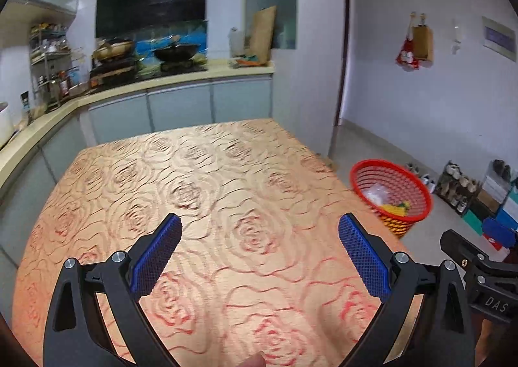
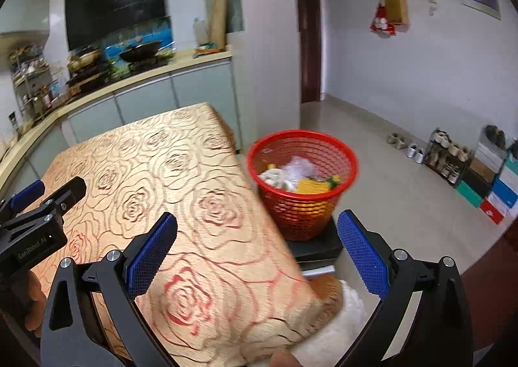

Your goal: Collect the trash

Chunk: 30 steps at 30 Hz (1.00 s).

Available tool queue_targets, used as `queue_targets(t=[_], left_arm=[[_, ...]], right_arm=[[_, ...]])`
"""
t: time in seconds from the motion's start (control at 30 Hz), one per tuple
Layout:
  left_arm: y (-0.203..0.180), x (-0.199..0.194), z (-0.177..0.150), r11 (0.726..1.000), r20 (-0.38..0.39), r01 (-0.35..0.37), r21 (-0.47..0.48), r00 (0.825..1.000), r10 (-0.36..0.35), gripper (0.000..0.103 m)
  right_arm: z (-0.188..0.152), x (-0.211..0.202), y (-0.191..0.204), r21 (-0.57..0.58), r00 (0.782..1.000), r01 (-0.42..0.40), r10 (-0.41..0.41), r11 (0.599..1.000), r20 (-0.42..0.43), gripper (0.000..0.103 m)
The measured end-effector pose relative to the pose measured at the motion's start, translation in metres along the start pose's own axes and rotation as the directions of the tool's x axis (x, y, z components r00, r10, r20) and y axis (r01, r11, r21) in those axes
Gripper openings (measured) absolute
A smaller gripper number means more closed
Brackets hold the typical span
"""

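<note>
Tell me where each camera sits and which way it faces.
Left wrist: on the left gripper, above the rose-patterned table, facing the kitchen counter; its open jaws and the right gripper's body show.
Right wrist: on the right gripper, over the table's right edge, facing the red basket; open jaws, left gripper, fingertip show.
Shared: table, basket, counter.

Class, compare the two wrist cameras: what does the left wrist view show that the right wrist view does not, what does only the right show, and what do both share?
Only the left wrist view shows the table's far left corner. Only the right wrist view shows the black block beneath the red basket and white fluffy fabric below the table edge. Both show the rose-patterned tablecloth, the basket with trash inside, the kitchen counter and the shoe rack, with both grippers' jaws open.
</note>
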<state>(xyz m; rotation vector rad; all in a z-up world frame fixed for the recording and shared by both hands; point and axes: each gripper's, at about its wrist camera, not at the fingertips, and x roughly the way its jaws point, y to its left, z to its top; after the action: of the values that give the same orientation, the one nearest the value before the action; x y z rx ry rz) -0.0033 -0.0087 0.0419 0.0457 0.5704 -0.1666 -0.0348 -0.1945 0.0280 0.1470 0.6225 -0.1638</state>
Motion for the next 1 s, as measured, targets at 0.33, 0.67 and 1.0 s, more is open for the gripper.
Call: queue_targets(t=[0.33, 0.67, 1.0], left_arm=[[0.082, 0.02, -0.016, 0.979, -0.111, -0.173, -0.108, 0.981, 0.161, 0.094], [0.138, 0.058, -0.034, 0.945, -0.267, -0.276, -0.174, 0.937, 0.224, 0.094], [0.163, 0.096, -0.053, 0.931, -0.399, -0.315, -0.184, 0.889, 0.223, 0.095]], right_arm=[[0.013, 0.059, 0.076, -0.095, 0.988, -0.129, 0.119, 0.987, -0.1, 0.096], [0.011, 0.132, 0.145, -0.159, 0.952, -0.207, 0.161, 0.965, -0.261, 0.096], [-0.008, 0.168, 0.167, -0.216, 0.936, -0.199, 0.119, 0.956, -0.332, 0.097]])
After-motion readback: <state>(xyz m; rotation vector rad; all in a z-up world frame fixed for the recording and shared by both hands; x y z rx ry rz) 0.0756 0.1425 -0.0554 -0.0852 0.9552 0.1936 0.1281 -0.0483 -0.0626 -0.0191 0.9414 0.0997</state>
